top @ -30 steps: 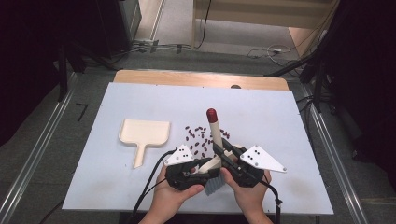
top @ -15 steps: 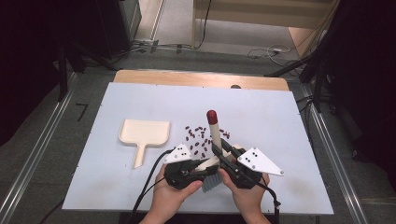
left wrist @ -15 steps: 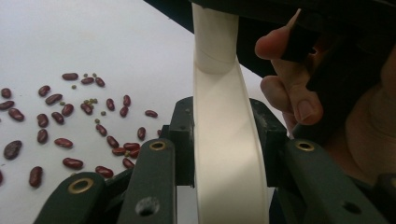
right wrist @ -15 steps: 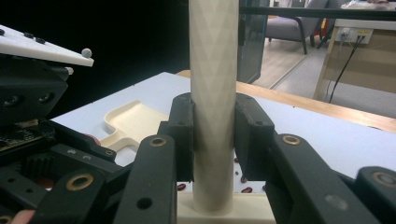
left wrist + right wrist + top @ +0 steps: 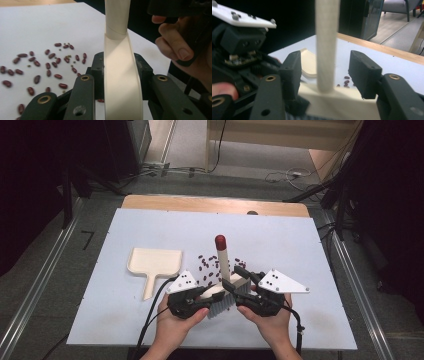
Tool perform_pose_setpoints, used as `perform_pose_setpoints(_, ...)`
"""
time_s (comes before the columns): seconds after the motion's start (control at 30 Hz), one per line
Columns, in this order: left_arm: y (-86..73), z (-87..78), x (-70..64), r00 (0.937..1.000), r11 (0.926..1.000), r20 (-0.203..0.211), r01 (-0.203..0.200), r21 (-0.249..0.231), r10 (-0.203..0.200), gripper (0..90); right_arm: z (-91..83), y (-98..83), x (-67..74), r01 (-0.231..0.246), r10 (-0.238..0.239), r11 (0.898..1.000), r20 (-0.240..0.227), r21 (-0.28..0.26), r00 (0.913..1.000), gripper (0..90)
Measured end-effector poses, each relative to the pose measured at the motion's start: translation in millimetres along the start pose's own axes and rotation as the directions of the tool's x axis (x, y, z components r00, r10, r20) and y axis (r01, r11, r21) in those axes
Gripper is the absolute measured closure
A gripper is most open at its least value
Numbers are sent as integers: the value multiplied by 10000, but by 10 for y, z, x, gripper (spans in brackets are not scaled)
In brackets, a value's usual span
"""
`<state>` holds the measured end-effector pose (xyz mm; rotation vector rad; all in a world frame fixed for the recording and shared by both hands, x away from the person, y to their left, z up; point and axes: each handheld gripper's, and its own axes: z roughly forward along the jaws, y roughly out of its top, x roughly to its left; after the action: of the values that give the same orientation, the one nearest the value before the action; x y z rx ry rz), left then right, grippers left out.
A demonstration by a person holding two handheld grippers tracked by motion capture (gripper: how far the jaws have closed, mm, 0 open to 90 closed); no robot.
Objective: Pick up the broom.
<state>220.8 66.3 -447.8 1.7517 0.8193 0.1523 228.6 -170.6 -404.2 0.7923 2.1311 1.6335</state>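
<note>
A cream hand brush (image 5: 223,262) with a red-tipped handle stands upright on grey bristles among scattered red beans (image 5: 207,265). My left gripper (image 5: 212,292) is shut on the brush's cream head (image 5: 122,82), with a jaw pressing on each side; its jaws have just been closing. My right gripper (image 5: 236,277) straddles the handle (image 5: 325,45). Its jaws have just been opening, and there is a gap between each pad (image 5: 364,72) and the handle, so it is open. A cream dustpan (image 5: 152,262) lies flat to the left of the beans.
A pale blue mat (image 5: 300,245) covers the table, with a wooden strip along the far edge. The beans (image 5: 47,65) spread beyond and left of the brush. Both hands sit close together at the near edge, and cables trail off it.
The right gripper's jaws have spread away from the brush handle. The left gripper has closed in on the brush head. Both hands and the brush stay in place.
</note>
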Motion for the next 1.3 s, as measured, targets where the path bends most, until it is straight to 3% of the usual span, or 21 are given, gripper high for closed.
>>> perform_pose_setpoints(0.07, 16, -50, 42, 9999, 9999, -31, -163, 35, 163, 681, -21, 33, -86, 39, -41, 9991, 47, 419, 10000, 423)
perform_pose_setpoints(0.2, 34, -111, 106, 9981, 9981, -92, -614, 104, 615, 682, -35, 22, -246, 68, -61, 9993, -199, 378, 9998, 399)
perform_pose_setpoints(0.23, 36, -119, 122, 9975, 9973, -48, -705, 184, 706, 681, -54, 26, -343, 123, -118, 9960, -62, 883, 9999, 387)
perform_pose_setpoints(0.3, 37, -132, 153, 9960, 9956, 57, -895, 291, 893, 681, -74, 25, -386, 158, -151, 9951, -77, 976, 9999, 385)
perform_pose_setpoints(0.43, 38, -152, 193, 9927, 9925, 435, -1141, 432, 1122, 681, -151, 35, -539, 105, 17, 9891, -829, 1470, 9966, 340)
perform_pose_setpoints(0.53, 41, -163, 206, 9870, 9882, 856, -1414, 583, 1362, 681, -199, 39, -587, 672, -442, 9783, -1197, 1958, 9918, 337)
perform_pose_setpoints(0.63, 35, -170, 190, 9774, 9808, 1193, -1831, 673, 1743, 681, -220, 32, -620, 950, -545, 9688, -1774, 2288, 9826, 313)
perform_pose_setpoints(0.67, 31, -166, 178, 9732, 9784, 1365, -1955, 673, 1851, 681, -222, 20, -618, 1177, -573, 9602, -2338, 2532, 9706, 309)
perform_pose_setpoints(0.7, 28, -163, 169, 9696, 9759, 1502, -2057, 728, 1931, 681, -222, 20, -618, 1177, -573, 9602, -2338, 2532, 9706, 309)
perform_pose_setpoints(0.77, 16, -148, 134, 9601, 9684, 1758, -2347, 842, 2174, 681, -214, 11, -597, 1424, -615, 9507, -2827, 2755, 9572, 289)
perform_pose_setpoints(0.8, 9, -141, 120, 9525, 9633, 1997, -2519, 925, 2299, 681, -217, 7, -578, 1603, -748, 9473, -2951, 2773, 9525, 285)
perform_pose_setpoints(0.83, 4, -135, 110, 9500, 9625, 2109, -2543, 942, 2303, 681, -213, 2, -565, 1734, -787, 9436, -3176, 2821, 9450, 275)
perform_pose_setpoints(0.93, -8, -122, 81, 9343, 9557, 2613, -2763, 1016, 2424, 681, -197, -20, -529, 2152, -957, 9284, -3647, 3029, 9262, 272)
perform_pose_setpoints(1.07, -17, -110, 48, 9212, 9501, 2964, -2938, 1048, 2522, 681, -136, -85, -451, 2762, -1057, 8975, -4402, 3438, 8916, 290)
perform_pose_setpoints(1.13, -19, -110, 38, 9145, 9453, 3097, -3067, 1114, 2602, 681, -113, -103, -426, 2884, -1047, 8883, -4537, 3574, 8850, 319)
perform_pose_setpoints(1.23, -21, -118, 28, 9074, 9434, 3306, -3114, 1142, 2595, 681, -94, -124, -413, 3052, -965, 8794, -4908, 3654, 8659, 376)
perform_pose_setpoints(1.27, -21, -121, 26, 9042, 9428, 3389, -3134, 1135, 2597, 681, -86, -144, -398, 3159, -894, 8721, -5130, 3738, 8537, 405)
perform_pose_setpoints(1.3, -20, -124, 25, 9010, 9420, 3472, -3157, 1136, 2601, 681, -86, -144, -398, 3159, -894, 8721, -5130, 3738, 8537, 405)
